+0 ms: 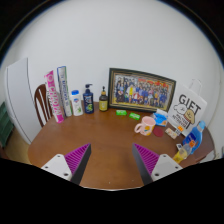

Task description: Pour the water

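A round brown wooden table (100, 135) fills the middle of the view, its grain showing on the bare part just ahead of the fingers. Behind it rises a plain white wall (120, 40). At the far left side of the table stands one dark wooden chair (41, 100) with a curved back.

The two-finger gripper (113, 160) hangs above the near edge of the table with its jaws wide apart; nothing lies between them but bare wood. Each of its two fingers carries one purple pad (78, 157).

Along the wall, from the chair side, stand one tall pink carton (54, 95), one tall grey carton (64, 88), one white bottle with a blue label (76, 102), one dark blue pump bottle (88, 99) and one small dark brown bottle (103, 99). Next to them leans one framed group photograph (142, 89) with a dark frame. In front of the frame lie two small green objects (126, 113), too small to tell what they are.

Beyond the right finger stands one pink plastic cup (147, 126) with a handle, near an orange cup-like vessel (160, 119) just behind it. To the right stands one white sign printed GIFT (187, 108), and before it a cluster of small blue and yellow items (190, 140), whose count I cannot tell. All of these stand well apart from the fingers.
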The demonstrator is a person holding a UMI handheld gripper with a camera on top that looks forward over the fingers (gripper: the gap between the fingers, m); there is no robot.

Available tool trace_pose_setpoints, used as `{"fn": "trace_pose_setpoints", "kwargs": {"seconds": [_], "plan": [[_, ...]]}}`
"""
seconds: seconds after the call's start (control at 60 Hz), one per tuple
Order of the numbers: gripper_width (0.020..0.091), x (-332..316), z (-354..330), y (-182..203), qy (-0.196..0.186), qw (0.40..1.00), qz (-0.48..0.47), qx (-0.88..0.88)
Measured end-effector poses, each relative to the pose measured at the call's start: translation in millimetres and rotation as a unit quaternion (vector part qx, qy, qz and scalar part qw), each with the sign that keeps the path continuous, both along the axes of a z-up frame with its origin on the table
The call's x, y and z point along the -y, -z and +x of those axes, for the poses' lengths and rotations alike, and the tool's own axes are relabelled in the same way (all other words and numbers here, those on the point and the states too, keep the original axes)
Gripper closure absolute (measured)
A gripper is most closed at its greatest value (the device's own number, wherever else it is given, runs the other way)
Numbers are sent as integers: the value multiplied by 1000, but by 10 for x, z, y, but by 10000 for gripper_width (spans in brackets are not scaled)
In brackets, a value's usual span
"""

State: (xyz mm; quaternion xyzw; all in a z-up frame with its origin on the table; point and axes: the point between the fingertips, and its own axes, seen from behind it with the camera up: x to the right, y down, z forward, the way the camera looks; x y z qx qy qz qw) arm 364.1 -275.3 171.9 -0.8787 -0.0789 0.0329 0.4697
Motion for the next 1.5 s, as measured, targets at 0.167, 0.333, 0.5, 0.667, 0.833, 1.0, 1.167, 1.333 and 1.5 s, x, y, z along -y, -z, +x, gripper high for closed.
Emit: {"fn": "trace_pose_setpoints", "kwargs": {"seconds": [0.167, 0.333, 0.5, 0.667, 0.833, 1.0, 1.167, 1.333, 1.5], "plan": [[250, 66, 561, 279, 33, 999, -12, -1], [250, 209, 1310, 727, 62, 998, -24, -5], [249, 329, 2239, 1211, 109, 993, -33, -3], [249, 153, 2962, 1513, 130, 991, -14, -13], [248, -321, 3370, 1694, 122, 992, 15, -6], [283, -786, 3465, 1841, 99, 994, 38, -13], [584, -1053, 3531, 1938, 90, 994, 52, -29], [723, -1098, 3539, 1923, 74, 995, 63, -34], [816, -1147, 3557, 1876, 76, 995, 61, -3]]}}
